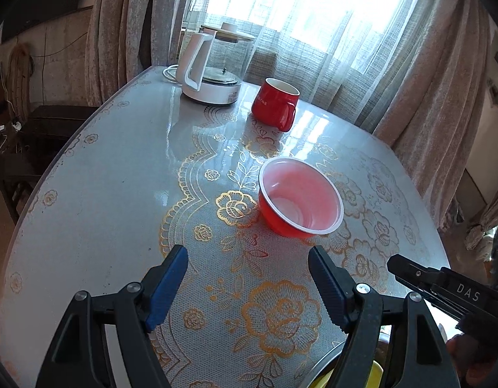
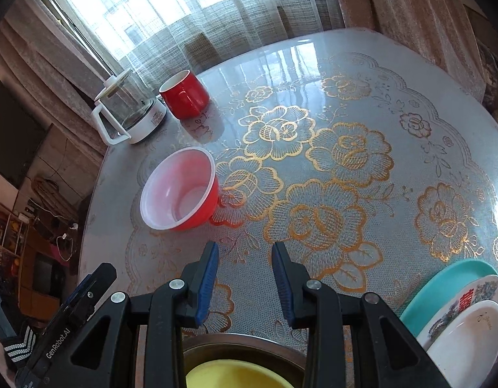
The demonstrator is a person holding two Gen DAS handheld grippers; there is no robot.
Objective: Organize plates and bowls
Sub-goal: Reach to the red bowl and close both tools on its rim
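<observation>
A red plastic bowl (image 1: 300,197) (image 2: 179,190) with a white inside stands upright on the round table, a little ahead of both grippers. My left gripper (image 1: 248,255) is open wide, nothing between its blue pads, with the bowl ahead and slightly to the right. My right gripper (image 2: 245,252) has a narrower gap, also with nothing in it; the bowl is ahead to its left. A metal bowl (image 2: 242,349) holding a yellow bowl (image 2: 236,375) sits just below the right gripper. A teal plate (image 2: 443,287), a patterned plate (image 2: 481,291) and a white plate (image 2: 469,333) are stacked at the lower right.
A red mug (image 1: 275,103) (image 2: 184,95) and a glass kettle on a white base (image 1: 210,74) (image 2: 126,113) stand at the table's far side by the curtains. The table (image 2: 346,74) has a glossy cover with gold flowers. The right gripper's body (image 1: 443,284) shows beside the left one.
</observation>
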